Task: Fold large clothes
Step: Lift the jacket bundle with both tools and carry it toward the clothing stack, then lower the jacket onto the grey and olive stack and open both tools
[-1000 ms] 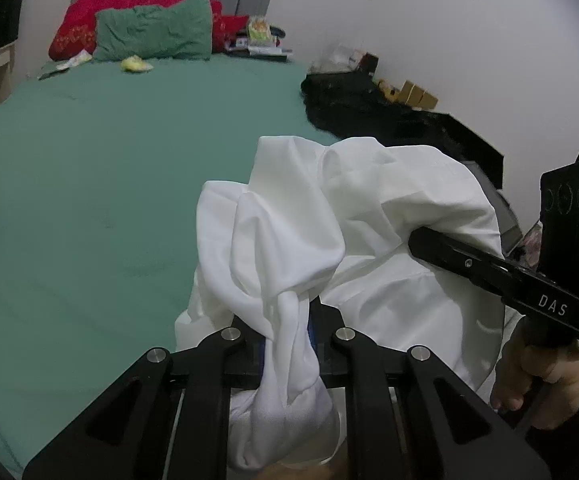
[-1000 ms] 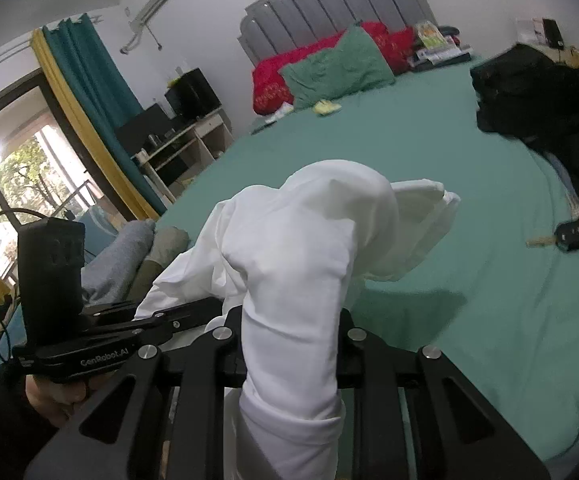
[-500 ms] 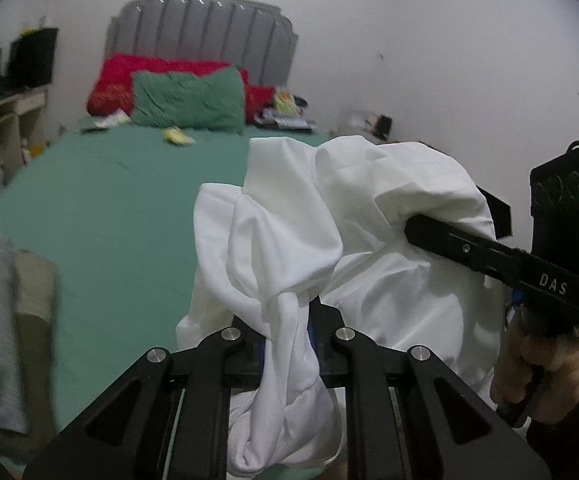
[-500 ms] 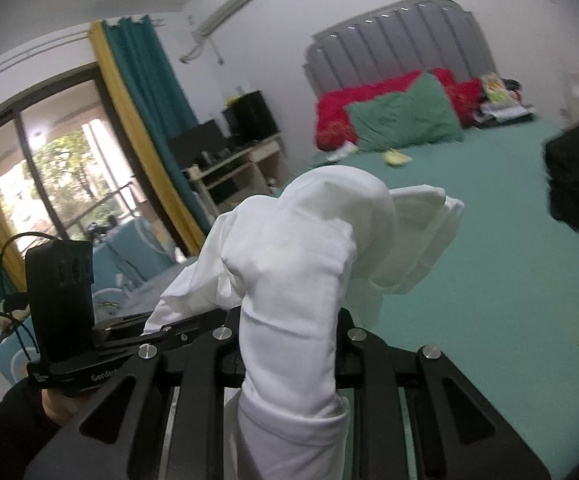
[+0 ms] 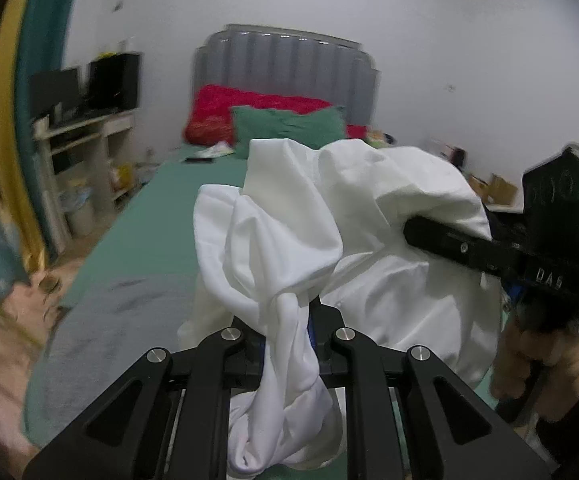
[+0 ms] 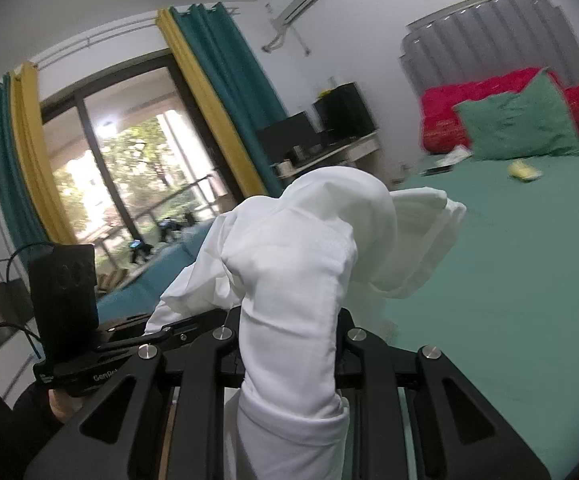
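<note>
While both tongs, left (image 5: 287, 330) and right (image 6: 289, 334), pinch a bunched white garment (image 5: 329, 232), the green bed (image 6: 529, 280) lies open; one handle reads "DAS".

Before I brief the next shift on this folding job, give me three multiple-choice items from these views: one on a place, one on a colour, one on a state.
1. Where is the green pillow?
A. on the floor
B. at the head of the bed, against the red pillow
C. on the shelf

2. What colour is the held shirt?
A. white
B. black
C. yellow

3. How does the left claw stand?
A. wide open, empty
B. lying on the bed
C. shut on the shirt

Key: 1 B, it leans on the red pillow below the headboard; 2 A, the cloth is plain white; 3 C, cloth is bunched between its jaws.
</note>
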`<state>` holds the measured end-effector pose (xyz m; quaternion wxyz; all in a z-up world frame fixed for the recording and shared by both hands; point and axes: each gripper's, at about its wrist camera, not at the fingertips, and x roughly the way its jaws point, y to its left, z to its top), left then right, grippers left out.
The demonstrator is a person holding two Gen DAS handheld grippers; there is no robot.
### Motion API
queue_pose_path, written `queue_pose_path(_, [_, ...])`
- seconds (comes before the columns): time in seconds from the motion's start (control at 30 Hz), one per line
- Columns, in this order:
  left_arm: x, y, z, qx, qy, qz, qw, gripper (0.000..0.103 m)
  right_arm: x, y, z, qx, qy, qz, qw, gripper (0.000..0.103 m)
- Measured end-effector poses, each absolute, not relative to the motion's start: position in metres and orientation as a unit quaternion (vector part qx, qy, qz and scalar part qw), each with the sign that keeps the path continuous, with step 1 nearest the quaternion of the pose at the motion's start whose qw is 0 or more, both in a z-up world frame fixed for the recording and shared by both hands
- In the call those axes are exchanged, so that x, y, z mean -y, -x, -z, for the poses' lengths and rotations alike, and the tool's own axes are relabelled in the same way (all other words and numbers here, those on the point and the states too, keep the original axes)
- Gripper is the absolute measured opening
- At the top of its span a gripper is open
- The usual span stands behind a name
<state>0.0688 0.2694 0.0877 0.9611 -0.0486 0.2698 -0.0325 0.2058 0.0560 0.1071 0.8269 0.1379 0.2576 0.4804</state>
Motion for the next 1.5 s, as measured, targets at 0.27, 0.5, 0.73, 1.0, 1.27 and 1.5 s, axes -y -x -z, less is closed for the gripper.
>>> queue_pose_path(0.27, [-0.365, -0.075, -0.104, -0.266, 0.061, -0.035, 0.961, 0.016, -0.161, -0.247, -0.075, -0.317, -0.222, -0.514, 0.766, 0.023])
queue_pose_path(0.5, [-0.437, -0.108, 0.003, -0.407, 0.106, -0.077, 0.904, 0.022, -0.218, -0.273, 0.053, -0.475, -0.199, -0.451, 0.729, 0.045])
queue_pose_path(0.73, [-0.469, -0.095, 0.031, -0.397, 0.138, -0.112, 0.9, 0.04, -0.208, -0.256, 0.04, -0.427, -0.102, -0.473, 0.764, 0.065])
queue_pose_path(1.0, [-0.476, -0.082, 0.02, -0.396, 0.15, -0.157, 0.892, 0.04, -0.186, -0.234, 0.03, -0.387, 0.015, -0.439, 0.811, 0.073])
queue_pose_path(1.27, [-0.45, -0.047, -0.001, -0.37, 0.143, -0.169, 0.902, 0.052, -0.165, -0.239, 0.02, -0.415, -0.004, -0.417, 0.808, 0.08])
queue_pose_path(1.5, [-0.407, -0.015, -0.013, -0.362, 0.118, -0.182, 0.907, 0.057, -0.153, -0.232, 0.015, -0.452, -0.035, -0.412, 0.791, 0.08])
